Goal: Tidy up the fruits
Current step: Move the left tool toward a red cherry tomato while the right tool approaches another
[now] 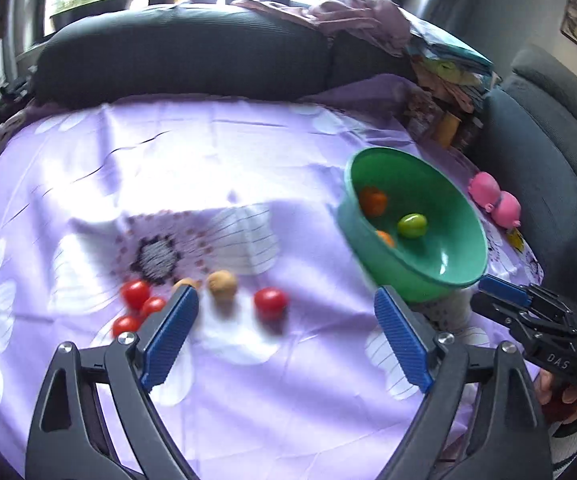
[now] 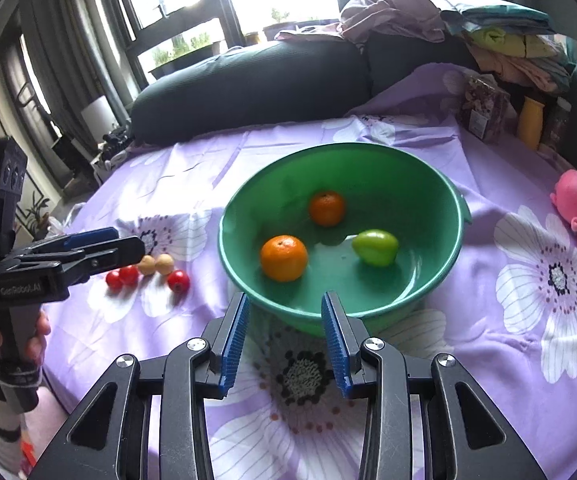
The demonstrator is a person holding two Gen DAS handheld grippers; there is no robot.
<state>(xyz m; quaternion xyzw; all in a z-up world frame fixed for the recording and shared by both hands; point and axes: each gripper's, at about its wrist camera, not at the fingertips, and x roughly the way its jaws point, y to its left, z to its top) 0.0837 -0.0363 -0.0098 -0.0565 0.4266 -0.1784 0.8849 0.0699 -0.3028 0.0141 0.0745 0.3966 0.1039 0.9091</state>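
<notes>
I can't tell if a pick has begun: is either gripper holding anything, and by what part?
Nothing is held. The left gripper gapes open above the tomatoes; the right gripper is open, empty, before the green bowl.

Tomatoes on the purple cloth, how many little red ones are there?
4. Three sit bunched at the left, and, beside the left gripper's finger. One lies alone to the right of the two brown fruits. The finger could hide another.
</notes>
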